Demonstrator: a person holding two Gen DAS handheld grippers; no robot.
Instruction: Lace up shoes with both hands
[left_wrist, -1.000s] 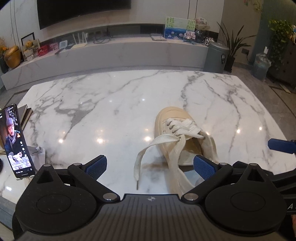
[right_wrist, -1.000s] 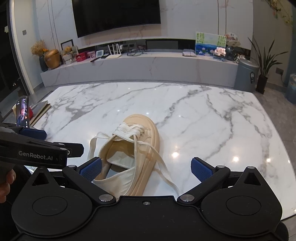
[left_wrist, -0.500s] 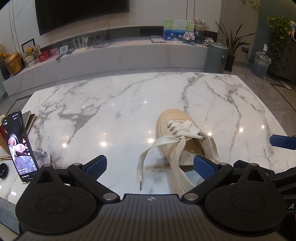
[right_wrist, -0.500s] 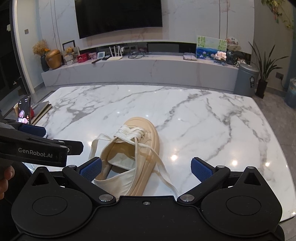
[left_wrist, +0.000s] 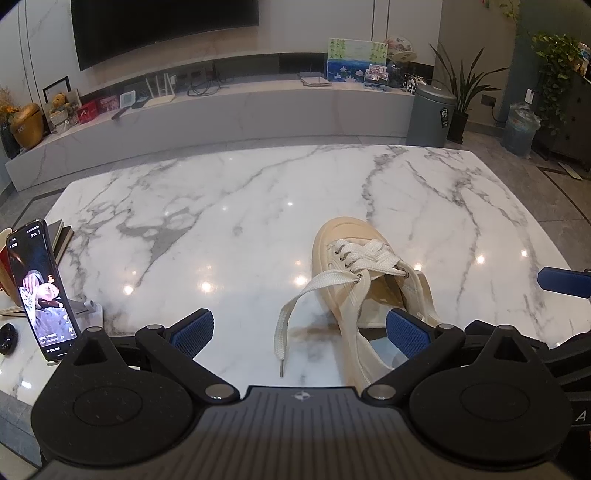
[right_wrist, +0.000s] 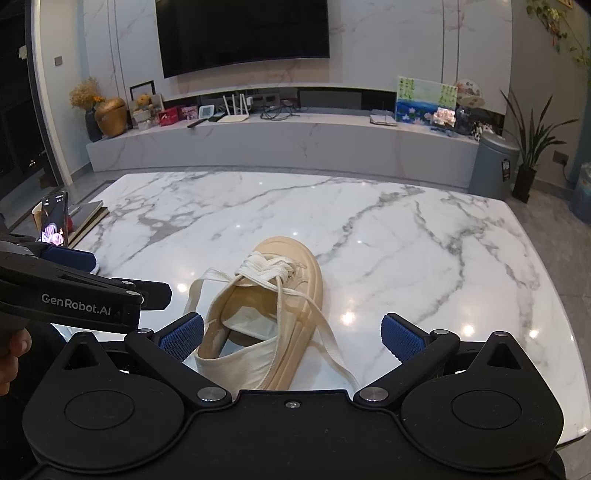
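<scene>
A cream canvas shoe (left_wrist: 354, 266) (right_wrist: 280, 295) lies on the marble table, toe pointing away from me, with white laces crossed over its front eyelets. One loose lace end (left_wrist: 291, 317) trails off the shoe's left side onto the table. The other lace end (right_wrist: 328, 343) runs down the right side. My left gripper (left_wrist: 299, 328) is open and holds nothing, just above the left lace tip. My right gripper (right_wrist: 291, 332) is open too, straddling the shoe's heel, apart from it. A blue fingertip (left_wrist: 561, 282) of the right one shows at the left view's right edge.
A phone (left_wrist: 42, 288) stands on a holder at the table's left edge, beside books (right_wrist: 86, 218) and a cup. The marble table (left_wrist: 229, 206) stretches away beyond the shoe. A TV bench, a grey bin (left_wrist: 432, 110) and plants stand behind it.
Both views have tilted up and pulled back slightly, so the shoe sits a little lower in the frames. Both grippers stay open and the laces lie as before.
</scene>
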